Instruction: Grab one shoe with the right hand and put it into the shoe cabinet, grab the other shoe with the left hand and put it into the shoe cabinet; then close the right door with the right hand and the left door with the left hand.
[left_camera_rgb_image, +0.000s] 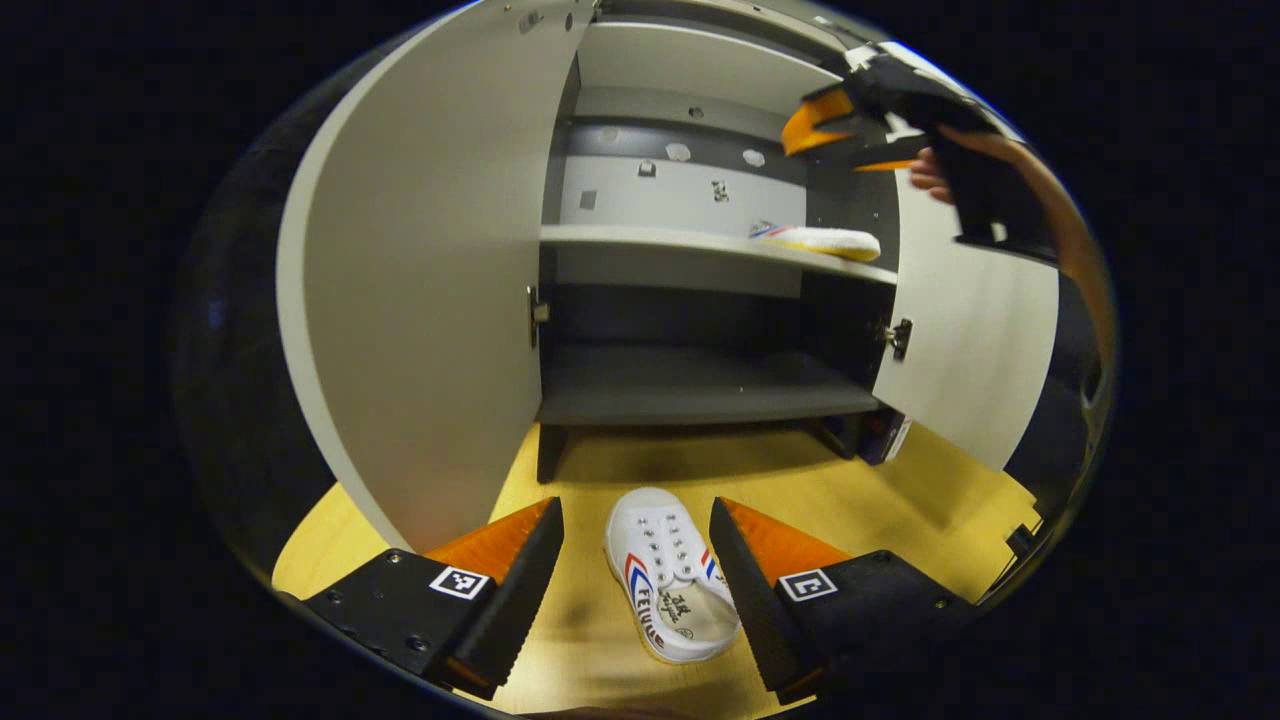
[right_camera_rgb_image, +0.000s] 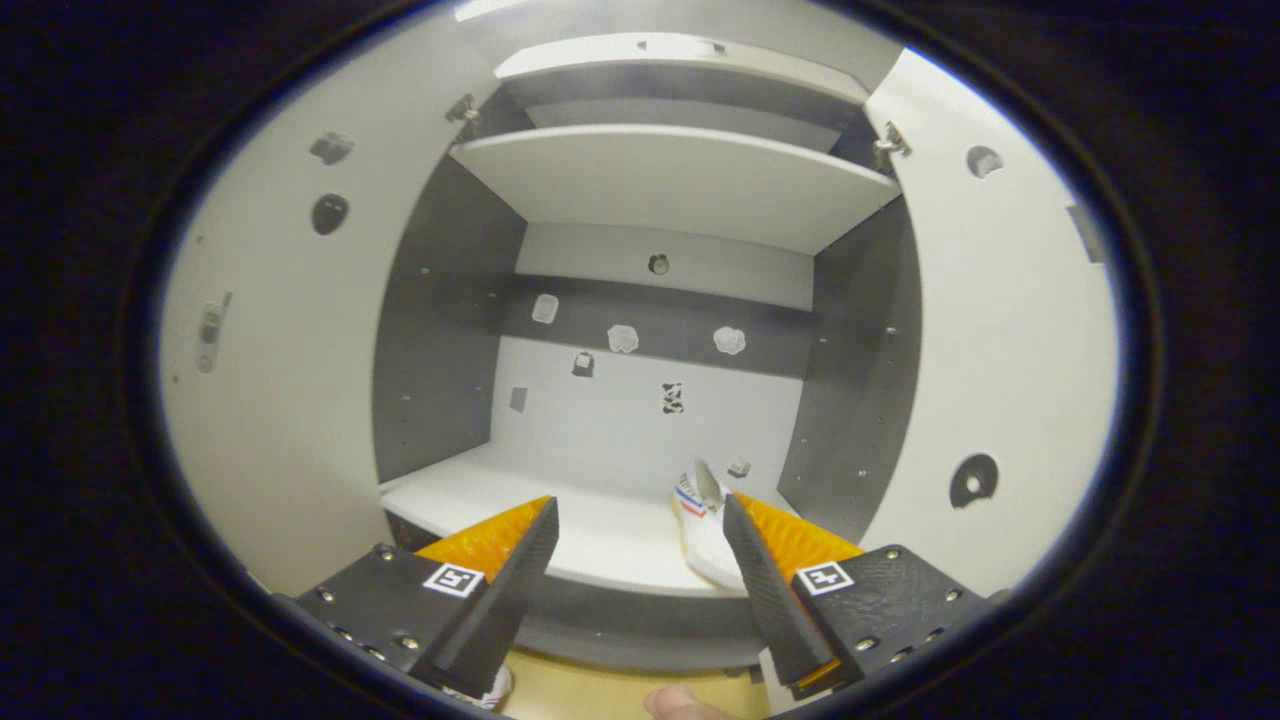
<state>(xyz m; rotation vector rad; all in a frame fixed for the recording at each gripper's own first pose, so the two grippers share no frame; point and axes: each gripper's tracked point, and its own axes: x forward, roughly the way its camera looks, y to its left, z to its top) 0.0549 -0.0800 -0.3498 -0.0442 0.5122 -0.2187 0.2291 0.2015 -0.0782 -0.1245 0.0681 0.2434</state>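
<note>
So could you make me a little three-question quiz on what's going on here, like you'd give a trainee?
1. True or false: both cabinet doors stand open.
2. Where does the shoe still to be put away lie? A) on the middle shelf B) on the wooden floor between the left gripper's open fingers C) on the top shelf
3. Fill in: the right gripper is ____, with nothing between its fingers.

Key:
1. True: left door, right door.
2. B: shoe on the floor, left gripper; the other shoe sits on the middle shelf.
3. Open: right gripper.

Left gripper view looks from low on the floor; right gripper view sits close; both face the shoe cabinet (left_camera_rgb_image: 700, 300).
</note>
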